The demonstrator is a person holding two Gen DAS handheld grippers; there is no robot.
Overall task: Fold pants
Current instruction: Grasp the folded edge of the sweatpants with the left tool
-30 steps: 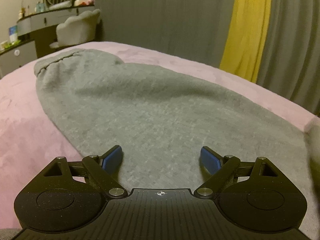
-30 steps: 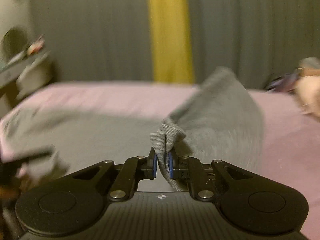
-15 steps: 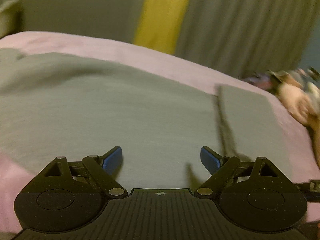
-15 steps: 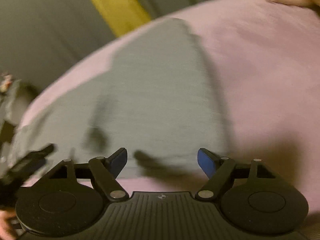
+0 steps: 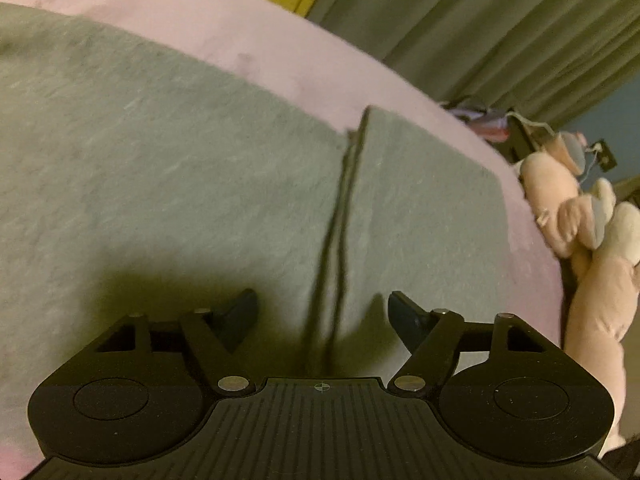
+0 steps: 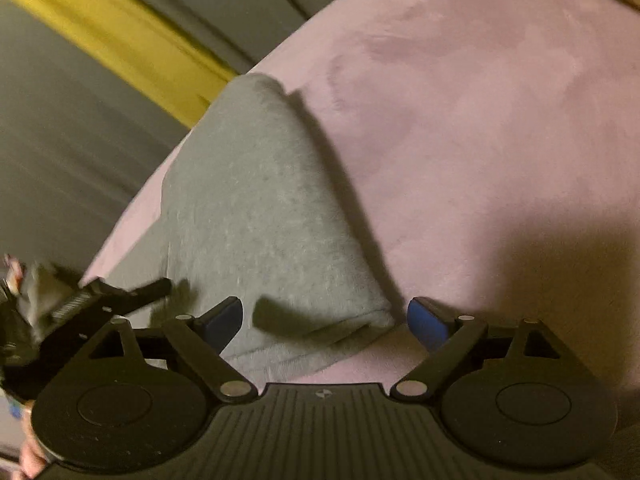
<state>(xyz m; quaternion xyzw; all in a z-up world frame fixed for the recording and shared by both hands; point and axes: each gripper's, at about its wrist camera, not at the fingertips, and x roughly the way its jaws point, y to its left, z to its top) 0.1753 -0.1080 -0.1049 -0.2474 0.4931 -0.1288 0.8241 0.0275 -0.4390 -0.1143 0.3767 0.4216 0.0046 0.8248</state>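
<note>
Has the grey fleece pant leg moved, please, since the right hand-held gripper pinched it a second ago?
Yes. The grey fleece pant leg has dropped flat onto the pink bedspread; the right hand-held gripper has just been opening and holds nothing.

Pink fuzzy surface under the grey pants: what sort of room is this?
Probably a bedroom: the soft pink blanket looks like a bed's cover, pale pink plush toys lie at its edge, and grey-and-yellow pleated curtains hang behind.
</note>
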